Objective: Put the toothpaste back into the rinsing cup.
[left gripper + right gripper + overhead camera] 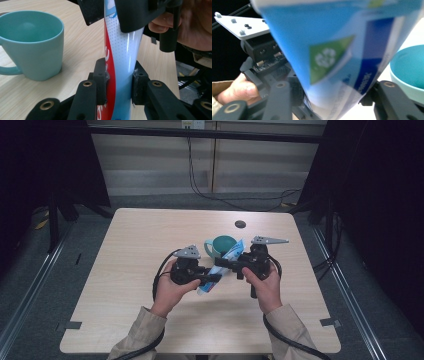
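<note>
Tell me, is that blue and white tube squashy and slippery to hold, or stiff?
Probably soft: in the left gripper view the tube narrows where the left claw pinches it, so it gives under pressure. Its skin looks glossy, so it may slip a little. It looks light, since it hangs between the left claw and the right claw without sagging, above the table.

A toothpaste tube (332, 62) carries a green patch with a white recycling sign of looped arrows, seen in the right gripper view. Beside the patch runs a dark blue band with small white print, too blurred to read. In the left gripper view, the tube's (122, 57) red stripe bears large white letters, cut off at the edge and unreadable. No other writing can be read.
</note>
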The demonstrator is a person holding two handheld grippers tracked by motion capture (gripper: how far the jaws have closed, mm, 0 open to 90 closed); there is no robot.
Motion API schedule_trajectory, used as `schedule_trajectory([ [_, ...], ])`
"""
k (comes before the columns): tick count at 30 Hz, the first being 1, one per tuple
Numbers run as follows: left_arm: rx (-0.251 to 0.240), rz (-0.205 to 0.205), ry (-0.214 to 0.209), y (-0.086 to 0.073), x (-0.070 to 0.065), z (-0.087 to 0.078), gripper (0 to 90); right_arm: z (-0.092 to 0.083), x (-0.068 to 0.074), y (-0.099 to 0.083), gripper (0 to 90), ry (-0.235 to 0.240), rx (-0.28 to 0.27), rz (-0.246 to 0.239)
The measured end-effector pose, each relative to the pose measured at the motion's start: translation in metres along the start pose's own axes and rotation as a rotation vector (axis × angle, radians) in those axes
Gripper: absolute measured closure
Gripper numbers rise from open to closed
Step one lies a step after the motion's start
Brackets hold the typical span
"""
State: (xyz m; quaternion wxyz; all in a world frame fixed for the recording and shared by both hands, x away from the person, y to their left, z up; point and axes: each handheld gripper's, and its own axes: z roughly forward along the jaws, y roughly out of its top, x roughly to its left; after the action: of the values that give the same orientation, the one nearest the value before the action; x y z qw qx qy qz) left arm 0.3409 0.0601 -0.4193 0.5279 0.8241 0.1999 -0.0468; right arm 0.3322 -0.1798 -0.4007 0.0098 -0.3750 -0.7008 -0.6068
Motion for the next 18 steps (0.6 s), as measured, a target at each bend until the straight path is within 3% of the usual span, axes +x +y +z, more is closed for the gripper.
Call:
schedule_trajectory([
  [7, -0.025, -0.031, -0.004, -0.001, 0.000, 0.002, 71.2, -0.001, -0.002, 0.001, 55.6, 0.012, -0.024, 0.037],
  [8, -0.032, -0.040, -0.006, 0.000, 0.000, 0.002, 71.4, -0.002, -0.003, 0.000, 54.6, 0.025, -0.046, 0.062],
  [9, -0.032, -0.040, -0.006, 0.000, 0.000, 0.002, 71.5, -0.002, -0.003, 0.000, 54.6, 0.025, -0.046, 0.062],
  [10, -0.016, -0.012, 0.019, 0.001, -0.003, 0.003, 71.5, -0.004, -0.004, -0.001, 53.4, 0.030, -0.045, 0.071],
  [18, -0.004, -0.013, 0.021, 0.004, -0.002, 0.004, 71.8, -0.011, -0.007, -0.003, 48.5, 0.033, -0.056, 0.082],
])
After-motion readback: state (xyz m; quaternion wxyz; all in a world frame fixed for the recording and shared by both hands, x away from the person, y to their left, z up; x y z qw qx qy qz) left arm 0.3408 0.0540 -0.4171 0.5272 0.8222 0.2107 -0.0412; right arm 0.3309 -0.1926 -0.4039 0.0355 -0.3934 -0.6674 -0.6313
